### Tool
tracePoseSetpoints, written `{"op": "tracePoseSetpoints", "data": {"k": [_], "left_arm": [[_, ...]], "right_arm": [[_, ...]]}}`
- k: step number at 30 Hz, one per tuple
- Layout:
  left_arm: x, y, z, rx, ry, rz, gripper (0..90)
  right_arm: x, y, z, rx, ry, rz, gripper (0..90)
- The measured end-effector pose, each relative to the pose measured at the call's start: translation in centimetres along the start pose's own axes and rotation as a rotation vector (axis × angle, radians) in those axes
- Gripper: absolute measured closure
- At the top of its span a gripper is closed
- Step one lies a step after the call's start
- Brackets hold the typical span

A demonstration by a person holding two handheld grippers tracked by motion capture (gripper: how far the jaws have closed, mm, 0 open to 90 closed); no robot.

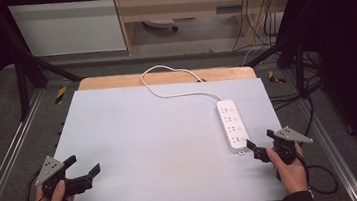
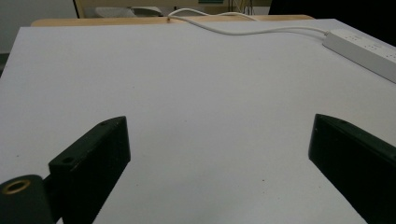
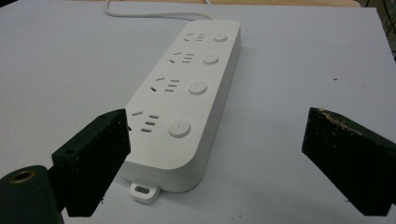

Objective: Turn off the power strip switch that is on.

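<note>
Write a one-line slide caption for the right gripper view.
Open right gripper faces the near end of a white four-socket power strip on the table.

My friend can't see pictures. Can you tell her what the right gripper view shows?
A white power strip with four sockets and four round buttons lies on a pale table, its near end between the open black jaws of the right gripper. Its white cord runs off behind it.
</note>
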State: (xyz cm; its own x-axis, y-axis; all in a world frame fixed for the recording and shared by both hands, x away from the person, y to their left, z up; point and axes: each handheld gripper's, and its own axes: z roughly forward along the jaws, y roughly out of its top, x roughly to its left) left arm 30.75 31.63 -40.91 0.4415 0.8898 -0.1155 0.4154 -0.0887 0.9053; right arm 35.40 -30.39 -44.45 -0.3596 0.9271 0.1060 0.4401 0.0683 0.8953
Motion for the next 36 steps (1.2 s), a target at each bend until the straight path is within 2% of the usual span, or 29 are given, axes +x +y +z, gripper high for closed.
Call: {"op": "tracePoseSetpoints", "data": {"k": [6,12,13,14,15,17,22,25,27,36], "left_arm": [[-0.1,0.0,0.1,0.006,0.0,0.01,5.5],[0.0,0.0,0.1,0.008,0.003,0.012,5.5],[0.0,0.0,0.1,0.012,0.002,0.015,5.5],[0.0,0.0,0.1,0.015,0.001,0.013,5.5],[0.0,0.0,0.1,0.015,0.001,0.013,5.5],[-0.1,0.0,0.2,0.014,0.002,0.012,5.5],[-0.1,-0.1,0.2,0.022,0.006,0.017,5.5],[-0.1,-0.1,0.2,0.025,0.006,0.015,5.5],[-0.1,-0.2,0.3,0.025,0.003,0.012,5.5],[-0.2,-0.2,0.3,0.033,0.003,0.015,5.5]], "right_arm": [[0.1,0.2,0.0,0.037,-0.011,-0.006,5.9],[0.2,0.5,-0.1,0.052,-0.019,-0.004,5.5],[0.2,0.6,-0.1,0.058,-0.044,-0.005,6.0],[0.2,0.6,0.0,0.074,-0.098,-0.02,5.6],[0.2,0.8,0.0,0.08,-0.114,-0.02,5.7],[0.2,1.0,-0.1,0.077,-0.109,0.005,6.1],[0.4,1.6,0.1,0.098,-0.089,-0.003,6.5],[0.6,2.6,0.3,0.108,-0.08,-0.01,6.9],[0.6,3.8,0.5,0.095,-0.06,-0.002,9.5],[0.3,6.7,1.7,0.041,-0.057,-0.006,10.6]]}}
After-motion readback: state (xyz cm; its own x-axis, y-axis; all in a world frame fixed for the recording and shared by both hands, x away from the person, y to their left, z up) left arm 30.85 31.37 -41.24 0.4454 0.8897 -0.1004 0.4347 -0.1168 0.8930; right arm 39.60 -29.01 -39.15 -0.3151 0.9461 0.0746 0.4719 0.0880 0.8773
